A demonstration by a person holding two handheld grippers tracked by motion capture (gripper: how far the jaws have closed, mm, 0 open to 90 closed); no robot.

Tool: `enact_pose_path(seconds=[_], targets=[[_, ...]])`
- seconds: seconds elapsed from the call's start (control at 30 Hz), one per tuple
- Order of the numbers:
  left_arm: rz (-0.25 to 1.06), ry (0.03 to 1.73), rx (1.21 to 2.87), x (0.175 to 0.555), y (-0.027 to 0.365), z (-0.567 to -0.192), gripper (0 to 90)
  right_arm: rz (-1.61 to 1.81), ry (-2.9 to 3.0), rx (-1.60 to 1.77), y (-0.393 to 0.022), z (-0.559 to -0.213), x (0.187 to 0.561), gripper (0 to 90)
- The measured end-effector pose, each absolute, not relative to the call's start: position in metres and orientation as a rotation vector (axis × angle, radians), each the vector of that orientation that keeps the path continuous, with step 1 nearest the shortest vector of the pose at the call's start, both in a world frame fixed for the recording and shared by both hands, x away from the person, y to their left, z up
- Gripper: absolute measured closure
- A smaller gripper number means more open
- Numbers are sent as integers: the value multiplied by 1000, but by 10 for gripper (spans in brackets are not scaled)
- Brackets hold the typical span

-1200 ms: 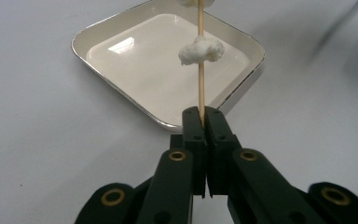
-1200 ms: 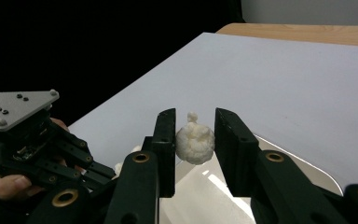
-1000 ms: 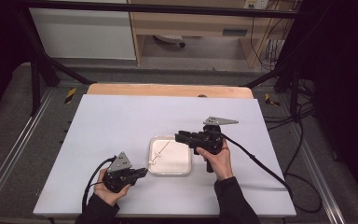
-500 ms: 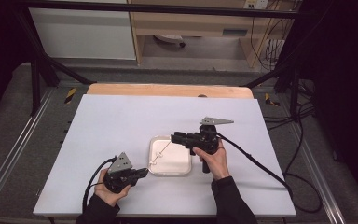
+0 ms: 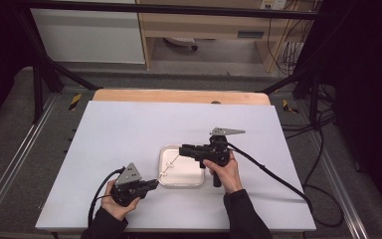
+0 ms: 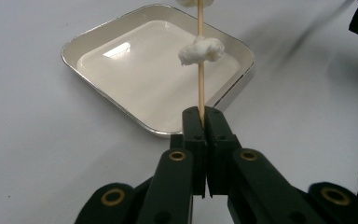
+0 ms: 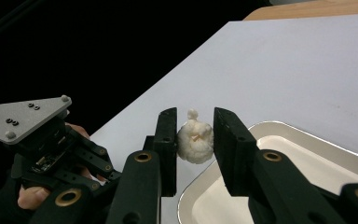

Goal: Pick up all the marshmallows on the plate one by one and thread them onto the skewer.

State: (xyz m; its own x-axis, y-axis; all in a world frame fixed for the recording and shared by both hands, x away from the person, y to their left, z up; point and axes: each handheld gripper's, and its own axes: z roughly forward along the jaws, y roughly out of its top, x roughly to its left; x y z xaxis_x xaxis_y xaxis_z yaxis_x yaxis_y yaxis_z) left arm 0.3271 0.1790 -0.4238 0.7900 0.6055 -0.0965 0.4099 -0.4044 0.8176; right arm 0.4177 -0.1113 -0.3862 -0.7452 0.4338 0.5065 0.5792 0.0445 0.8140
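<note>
Comparing with a second back, the right gripper [image 5: 181,149] had slid a little toward 9 o'clock over the tray [image 5: 199,180], closing in on the tip of the wooden skewer [image 5: 171,164]. The left gripper [image 5: 155,182] hadn't budged.

In the right gripper view, its jaws were partly closed and pinching a white fluffy lump [image 7: 195,142], with a tan bit of stick poking into it. So that lump sat right on the skewer tip. My guess was it was getting worked along the stick, but I couldn't tell whether on or off.

The left gripper's [image 6: 204,112] jaws were clamped tight on the skewer's base, the stick pointing up at 12 o'clock in its own view. A second white lump [image 6: 201,49] was threaded halfway up, hanging above the tray's [image 6: 98,91] floor.

Room-wise it looked pretty comfy:
- The white table [image 5: 129,124] was bare from 9 round to 1 o'clock of the tray.
- The left hand sat at the tray's 8 o'clock, near the table's 6 o'clock edge, so not much slack backwards.
- The right gripper's cable trailed off toward 4 o'clock, out of the way.
- The tray rim lay just under the stick, so dipping would bump it.
</note>
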Motion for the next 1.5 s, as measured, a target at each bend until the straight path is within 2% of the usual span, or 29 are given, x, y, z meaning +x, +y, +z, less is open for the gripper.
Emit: enact_pose_path(seconds=[0.53, 1.07, 1.17, 1.2, 1.27, 1.37, 1.4, 1.5], targets=[[268, 732, 2076, 327, 177, -426, 884, -1749, -2173, -1023, -106, -394, 414, 757], [264, 737, 2078, 328, 173, -428, 885, -1699, -2188, -989, -98, -405, 409, 742], [265, 737, 2076, 328, 174, -427, 885, -1708, -2205, -995, -99, -404, 408, 694], [265, 745, 2076, 328, 175, -428, 885, -1721, -2222, -1006, -101, -401, 408, 620], [267, 750, 2075, 329, 175, -428, 884, -1740, -2254, -1023, -104, -398, 407, 536], [267, 760, 2073, 329, 176, -428, 884, -1747, -2305, -1037, -106, -395, 406, 485], [267, 765, 2072, 329, 176, -429, 884, -1738, -2354, -1045, -109, -392, 406, 413], [267, 771, 2071, 330, 176, -429, 885, -1731, -2403, -1051, -112, -392, 405, 363]])
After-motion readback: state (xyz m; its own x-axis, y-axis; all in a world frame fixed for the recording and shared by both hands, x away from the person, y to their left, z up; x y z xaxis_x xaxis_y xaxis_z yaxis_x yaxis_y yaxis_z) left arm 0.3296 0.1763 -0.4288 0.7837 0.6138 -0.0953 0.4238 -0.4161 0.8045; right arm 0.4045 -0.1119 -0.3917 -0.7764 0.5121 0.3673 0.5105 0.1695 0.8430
